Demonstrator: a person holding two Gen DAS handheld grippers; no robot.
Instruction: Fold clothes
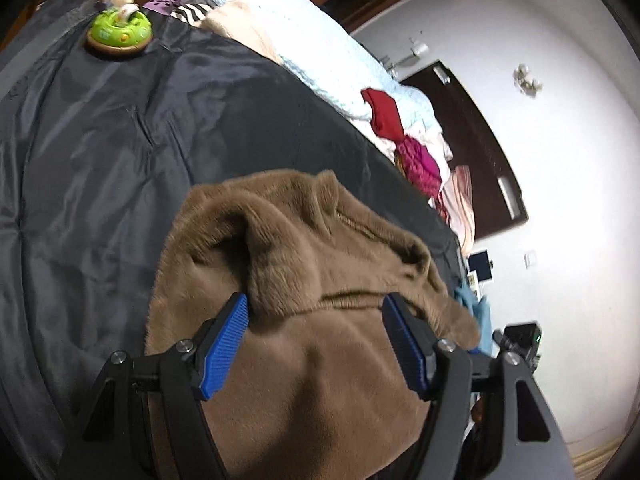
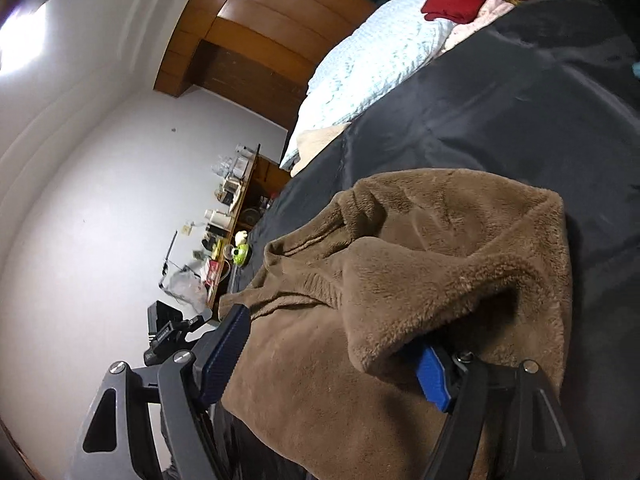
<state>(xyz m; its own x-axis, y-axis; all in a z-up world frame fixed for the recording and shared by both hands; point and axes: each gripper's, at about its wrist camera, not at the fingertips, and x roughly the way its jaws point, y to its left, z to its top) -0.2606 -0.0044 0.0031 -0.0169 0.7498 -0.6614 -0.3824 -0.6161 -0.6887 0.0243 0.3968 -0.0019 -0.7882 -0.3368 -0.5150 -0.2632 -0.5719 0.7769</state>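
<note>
Right now the brown fleece garment (image 1: 304,280) lies bunched on the dark bedspread (image 1: 100,152), directly ahead of both tools and running across between them. The left gripper (image 1: 316,336) has its jaws spread wide, straddling a raised fold without pinching it. The right gripper (image 2: 332,352) is likewise spread, with one blue finger tucked under a draped flap of fleece, so either looks equally near. A green toy (image 1: 120,32) sits well apart. No readable writing or labels show anywhere.

One brown garment (image 1: 304,272), two tools (image 1: 316,340)
</note>
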